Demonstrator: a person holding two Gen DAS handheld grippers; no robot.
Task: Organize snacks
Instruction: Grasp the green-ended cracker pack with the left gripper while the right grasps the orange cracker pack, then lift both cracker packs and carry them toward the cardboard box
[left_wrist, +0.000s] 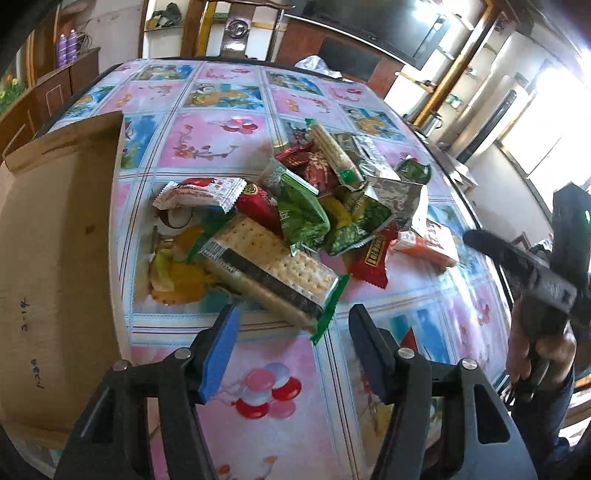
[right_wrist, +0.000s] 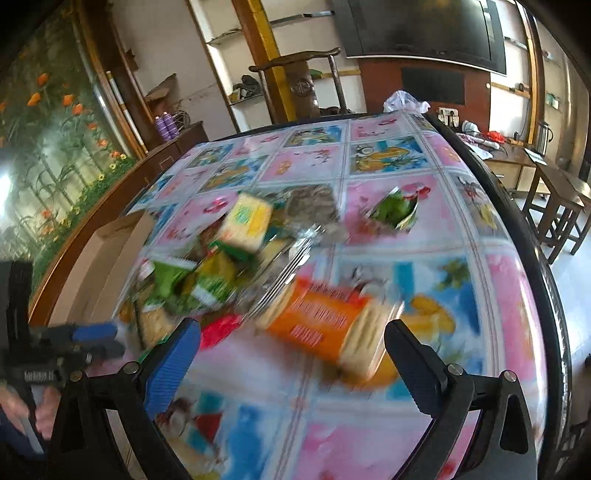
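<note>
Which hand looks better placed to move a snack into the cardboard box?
Probably the left. The left gripper is open right before the cracker pack, and the cardboard box sits on its side. The right gripper faces the orange packet, farther from the box.

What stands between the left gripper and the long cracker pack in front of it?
Nothing visible. The left gripper is open, and the cracker pack lies just ahead of its fingertips on the table.

Patterned table (left_wrist: 221, 144): snack pile (left_wrist: 303, 206), cardboard box (left_wrist: 55, 240).
</note>
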